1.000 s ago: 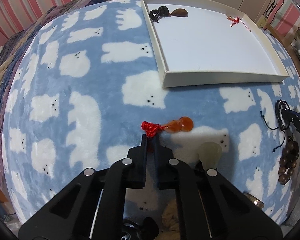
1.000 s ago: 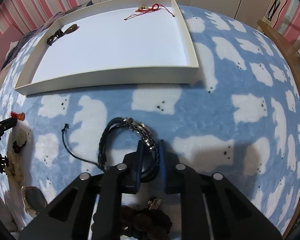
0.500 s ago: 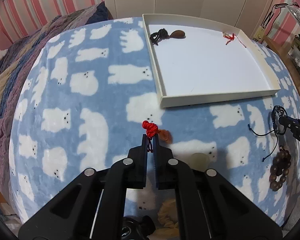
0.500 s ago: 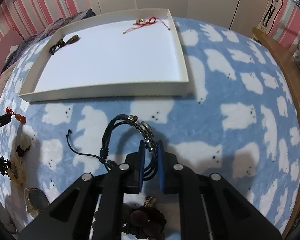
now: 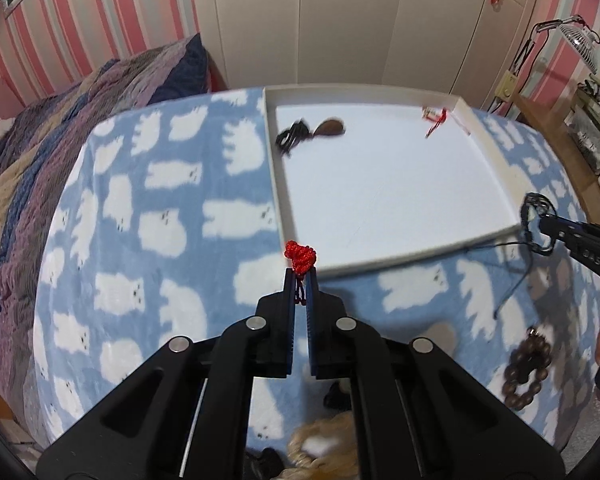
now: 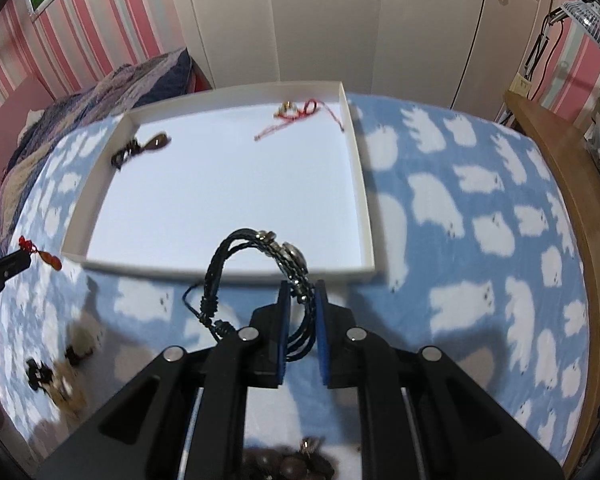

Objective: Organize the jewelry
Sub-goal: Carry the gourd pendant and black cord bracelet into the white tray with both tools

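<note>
Left gripper (image 5: 300,274): jaws nearly together, pinching red knotted cord (image 5: 300,257), its orange gourd pendant (image 6: 50,260) dangling above blanket (image 5: 160,216). Right gripper (image 6: 299,292): jaws narrowly apart, clamped on black braided bracelet (image 6: 256,256), loop raised before near wall of white tray (image 6: 362,184). In tray: dark corded pendant (image 6: 142,148) at far left, red string charm (image 6: 296,114) at far right. Wooden bead bracelet (image 5: 528,368) lying on blanket.
</note>
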`<control>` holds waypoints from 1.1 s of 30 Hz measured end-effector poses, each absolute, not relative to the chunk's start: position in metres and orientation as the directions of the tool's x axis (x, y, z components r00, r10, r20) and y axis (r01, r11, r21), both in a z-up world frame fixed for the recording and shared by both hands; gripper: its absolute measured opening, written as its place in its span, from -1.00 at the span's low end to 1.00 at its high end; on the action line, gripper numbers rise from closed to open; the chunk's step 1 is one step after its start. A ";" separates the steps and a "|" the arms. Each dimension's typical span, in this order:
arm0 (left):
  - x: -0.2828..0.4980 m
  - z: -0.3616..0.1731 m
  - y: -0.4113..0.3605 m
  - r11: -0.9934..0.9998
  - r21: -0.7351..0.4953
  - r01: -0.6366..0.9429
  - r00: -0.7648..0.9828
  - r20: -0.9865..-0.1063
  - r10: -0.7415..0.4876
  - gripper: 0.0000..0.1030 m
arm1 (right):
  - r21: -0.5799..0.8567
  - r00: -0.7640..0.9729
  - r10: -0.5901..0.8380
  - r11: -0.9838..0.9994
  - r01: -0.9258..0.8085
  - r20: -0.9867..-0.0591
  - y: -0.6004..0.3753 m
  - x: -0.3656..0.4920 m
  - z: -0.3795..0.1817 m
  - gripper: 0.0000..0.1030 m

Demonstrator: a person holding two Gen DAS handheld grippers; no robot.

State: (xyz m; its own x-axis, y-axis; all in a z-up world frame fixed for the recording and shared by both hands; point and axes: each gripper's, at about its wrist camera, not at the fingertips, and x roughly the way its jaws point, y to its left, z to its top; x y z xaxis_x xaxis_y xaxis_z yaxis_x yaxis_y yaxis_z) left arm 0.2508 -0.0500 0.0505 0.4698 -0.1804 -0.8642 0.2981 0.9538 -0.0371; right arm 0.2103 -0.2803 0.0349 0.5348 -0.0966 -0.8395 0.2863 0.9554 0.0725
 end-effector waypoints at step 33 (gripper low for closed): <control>0.442 -0.003 -0.202 0.967 -0.018 0.255 0.439 -0.889 -0.132 -0.95 | 0.028 0.514 -0.183 0.926 0.377 -0.838 -0.340 0.418 0.002 -0.78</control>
